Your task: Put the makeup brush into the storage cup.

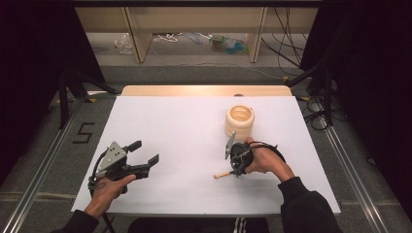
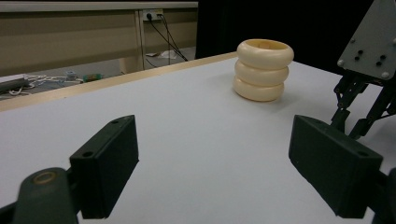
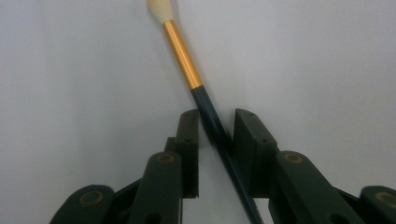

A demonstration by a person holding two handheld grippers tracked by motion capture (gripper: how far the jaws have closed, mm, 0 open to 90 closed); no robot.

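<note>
The paintbrush (image 3: 183, 55) lies on the white bench (image 1: 184, 126), its dark handle running slantwise between the two jaws of the right claw (image 3: 215, 126). The jaws stand narrow on either side of the handle; whether both pads already press it I cannot tell, as a slit shows beside it. Its gold ferrule and pale tip stick out beyond the claw. From above, the right claw (image 1: 232, 156) points down, the tip poking out toward the left. Just behind it stands a cream ringed holder (image 1: 239, 121), upright, with nothing visible inside. The left claw (image 1: 145, 152) hovers well apart, jaws spread wide, gripping nothing.
</note>
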